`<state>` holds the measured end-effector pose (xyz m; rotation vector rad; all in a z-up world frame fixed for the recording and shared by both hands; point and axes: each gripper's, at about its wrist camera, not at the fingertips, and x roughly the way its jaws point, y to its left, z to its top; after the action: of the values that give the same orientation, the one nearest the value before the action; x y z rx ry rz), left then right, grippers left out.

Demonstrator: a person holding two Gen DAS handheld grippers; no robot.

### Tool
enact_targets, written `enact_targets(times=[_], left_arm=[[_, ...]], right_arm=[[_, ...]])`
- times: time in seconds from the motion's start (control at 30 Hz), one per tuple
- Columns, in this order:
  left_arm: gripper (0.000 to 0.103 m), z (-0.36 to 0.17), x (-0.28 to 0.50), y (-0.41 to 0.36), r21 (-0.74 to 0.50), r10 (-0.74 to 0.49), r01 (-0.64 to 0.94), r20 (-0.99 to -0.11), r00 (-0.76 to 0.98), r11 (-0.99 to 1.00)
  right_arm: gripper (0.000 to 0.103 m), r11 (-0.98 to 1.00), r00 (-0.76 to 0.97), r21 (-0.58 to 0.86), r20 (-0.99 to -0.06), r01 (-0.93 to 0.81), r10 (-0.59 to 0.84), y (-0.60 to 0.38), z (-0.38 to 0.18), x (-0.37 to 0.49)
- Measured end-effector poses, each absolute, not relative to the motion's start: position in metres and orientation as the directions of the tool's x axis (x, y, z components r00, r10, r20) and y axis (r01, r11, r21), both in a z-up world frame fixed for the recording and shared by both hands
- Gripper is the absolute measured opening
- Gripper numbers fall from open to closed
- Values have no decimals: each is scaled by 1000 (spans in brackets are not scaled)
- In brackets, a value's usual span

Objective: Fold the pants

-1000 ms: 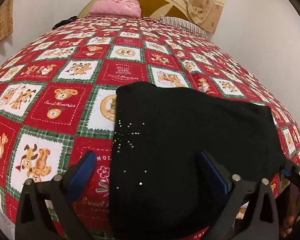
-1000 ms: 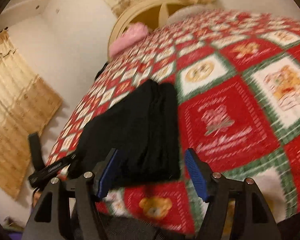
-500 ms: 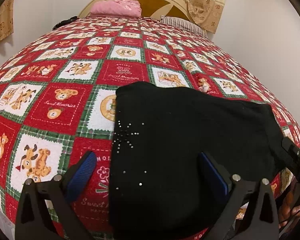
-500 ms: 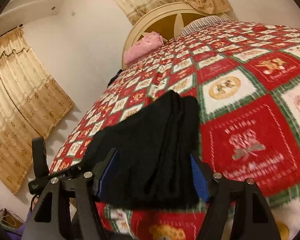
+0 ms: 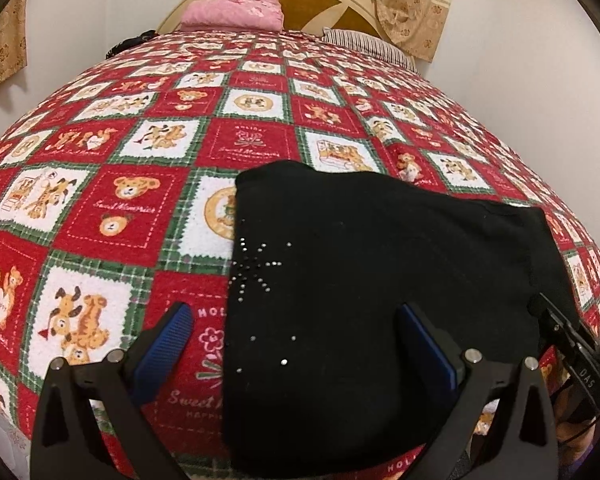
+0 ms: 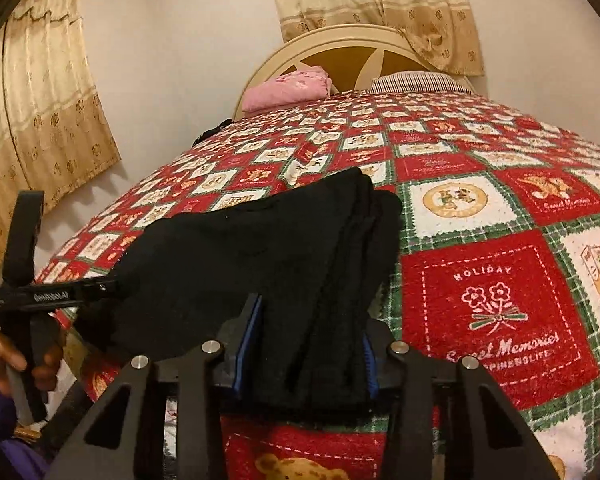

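Note:
Black pants [image 5: 380,272], folded into a thick rectangle with a rhinestone star, lie at the near edge of the bed. My left gripper [image 5: 294,312] hangs open above their left part, its blue pads [image 5: 168,344] wide apart and off the cloth. In the right wrist view the pants [image 6: 228,264] show stacked folds at their right end. My right gripper [image 6: 310,320] is closing on that stacked end, and the cloth fills the gap between its pads [image 6: 246,344]. The left gripper [image 6: 112,285] appears there at the pants' far end, held by a hand [image 6: 4,356].
A red, white and green bear-print bedspread [image 5: 140,216] covers the bed. At the headboard [image 6: 356,44] lie a pink folded cloth [image 5: 232,14] and a striped pillow [image 6: 416,82]. Curtains [image 6: 40,120] hang on the walls. The bed's near edge runs just below the grippers.
The right gripper rolled level and slid in over the pants' stacked end, and its jaws narrowed onto the cloth. The left gripper and the pants stayed put.

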<state>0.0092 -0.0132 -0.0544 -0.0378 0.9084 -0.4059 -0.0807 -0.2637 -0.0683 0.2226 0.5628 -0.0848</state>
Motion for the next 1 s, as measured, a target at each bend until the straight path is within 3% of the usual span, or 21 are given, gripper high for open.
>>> enact_targets(times=[0.2, 0.37, 0.5, 0.7, 0.8, 1.0], left_arm=[[103, -37, 9, 19, -158, -295, 264, -706, 643, 952], [103, -56, 26, 33, -319, -371, 192, -755, 541, 928], [103, -57, 16, 14, -254, -346, 239, -755, 556, 937], [84, -55, 8, 11, -307, -397, 253, -736, 548, 917], [62, -53, 6, 15, -416, -489, 259, -714, 502, 872], [61, -55, 3, 17, -448, -504, 236, -707, 496, 862]], right_arm=[[44, 969, 844, 206, -536, 137, -5, -265, -69, -80], [44, 967, 845, 214, -534, 136, -1, -265, -69, -80], [44, 966, 845, 219, -535, 137, 1, -263, -68, -79], [44, 963, 846, 230, -534, 138, 6, -263, -68, -78], [44, 963, 846, 229, -534, 139, 5, -263, -68, -78], [44, 963, 845, 231, -534, 137, 7, -265, -69, -78]])
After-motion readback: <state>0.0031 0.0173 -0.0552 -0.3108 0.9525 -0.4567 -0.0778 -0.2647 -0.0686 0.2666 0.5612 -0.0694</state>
